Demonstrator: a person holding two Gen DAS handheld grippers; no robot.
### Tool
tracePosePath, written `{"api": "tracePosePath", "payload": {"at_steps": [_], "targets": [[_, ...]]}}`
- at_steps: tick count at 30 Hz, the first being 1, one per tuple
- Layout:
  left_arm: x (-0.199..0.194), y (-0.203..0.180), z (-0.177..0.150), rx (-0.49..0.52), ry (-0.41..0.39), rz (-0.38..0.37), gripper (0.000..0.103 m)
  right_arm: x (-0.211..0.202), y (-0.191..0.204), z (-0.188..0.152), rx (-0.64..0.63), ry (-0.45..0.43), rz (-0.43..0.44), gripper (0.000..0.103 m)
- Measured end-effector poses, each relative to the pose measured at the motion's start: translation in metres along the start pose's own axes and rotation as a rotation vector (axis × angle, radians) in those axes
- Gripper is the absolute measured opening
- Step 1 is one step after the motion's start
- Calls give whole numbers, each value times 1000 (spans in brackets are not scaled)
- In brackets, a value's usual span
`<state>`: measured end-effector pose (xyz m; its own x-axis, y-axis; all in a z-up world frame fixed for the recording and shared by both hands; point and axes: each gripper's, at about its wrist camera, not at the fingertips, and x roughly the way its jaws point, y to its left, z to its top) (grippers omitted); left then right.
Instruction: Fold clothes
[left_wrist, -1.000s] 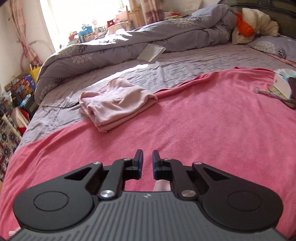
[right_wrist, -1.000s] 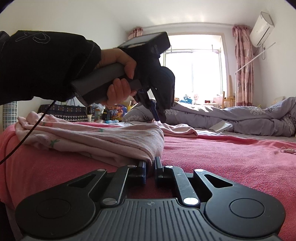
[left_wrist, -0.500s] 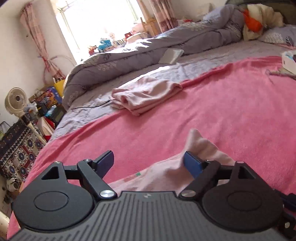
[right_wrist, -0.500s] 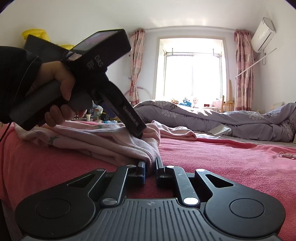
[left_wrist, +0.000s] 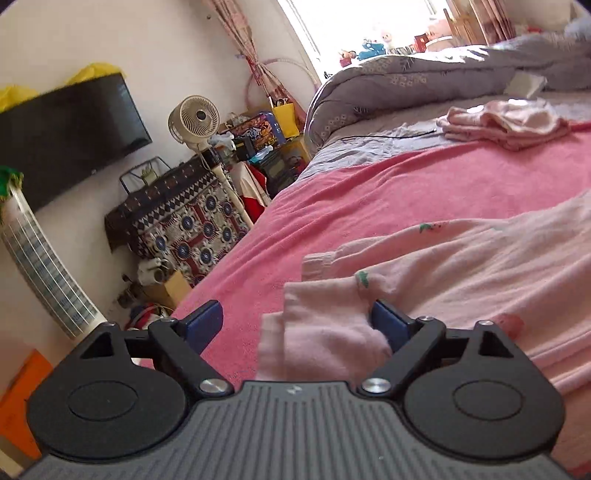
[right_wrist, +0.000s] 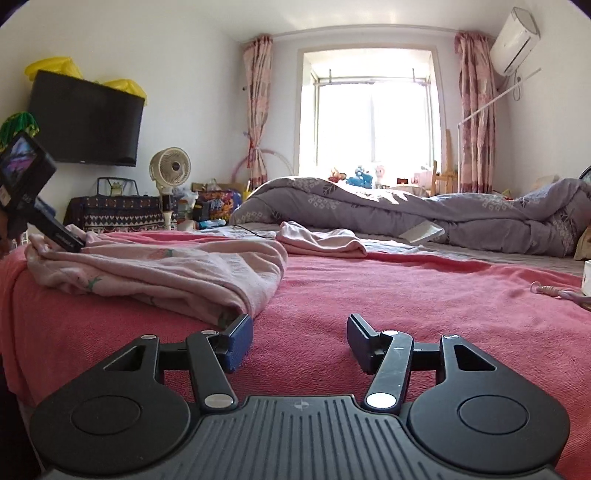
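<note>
Pink garment (left_wrist: 461, 266) lies between the opening left gripper (left_wrist: 295, 325); right gripper (right_wrist: 299, 339) opening just beside it

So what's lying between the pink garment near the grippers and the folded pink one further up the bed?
Only bare pink blanket between the near garment and the folded one, seen in the right wrist view.

The garment (left_wrist: 461, 266) is pale pink with small green and what look like red motifs, on a coral-pink blanket (right_wrist: 406, 295). The duvet (right_wrist: 424, 206) is grey-lilac with pale floral prints; each gripper's pads (right_wrist: 240, 332) are blue.
</note>
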<state>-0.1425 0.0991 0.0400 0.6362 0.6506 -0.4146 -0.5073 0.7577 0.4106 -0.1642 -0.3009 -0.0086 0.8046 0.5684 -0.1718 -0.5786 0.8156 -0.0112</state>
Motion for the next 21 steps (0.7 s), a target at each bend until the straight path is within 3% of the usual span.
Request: {"api": "tracePosePath", "payload": {"at_steps": [2, 4, 6, 8, 10, 12, 13, 14, 16, 17, 18, 19, 21], "targets": [[-12, 7, 3, -63, -43, -36, 83, -5, 6, 28, -8, -93, 41, 66], [-32, -6, 13, -59, -154, -100, 86, 10, 25, 54, -17, -155, 60, 75], [-41, -22, 21, -65, -196, -190, 90, 37, 48, 73, -22, -182, 105, 75], [-34, -40, 22, -44, -181, -209, 90, 78, 65, 82, 20, -124, 183, 74], [-15, -54, 16, 10, -126, -161, 90, 122, 65, 81, 106, 25, 272, 69], [7, -54, -2, 49, -62, -97, 92, 139, 44, 69, 172, 133, 238, 68], [11, -45, -13, 27, -69, -106, 96, 147, 33, 63, 204, 184, 217, 56], [10, -33, -19, -14, -82, -126, 96, 154, 22, 57, 235, 236, 196, 33], [7, -10, -25, -47, -71, -40, 96, 160, 7, 49, 231, 295, 108, 26], [5, 0, -28, -49, -71, 15, 101, 156, 4, 48, 187, 297, 36, 31], [6, 8, -30, -50, -71, 23, 103, 153, 2, 47, 143, 298, -37, 43], [10, 15, -32, -62, -56, -16, 103, 151, -7, 41, 174, 310, -92, 67], [16, 16, -33, -82, -24, -35, 103, 153, -25, 35, 290, 326, -57, 67]]}}
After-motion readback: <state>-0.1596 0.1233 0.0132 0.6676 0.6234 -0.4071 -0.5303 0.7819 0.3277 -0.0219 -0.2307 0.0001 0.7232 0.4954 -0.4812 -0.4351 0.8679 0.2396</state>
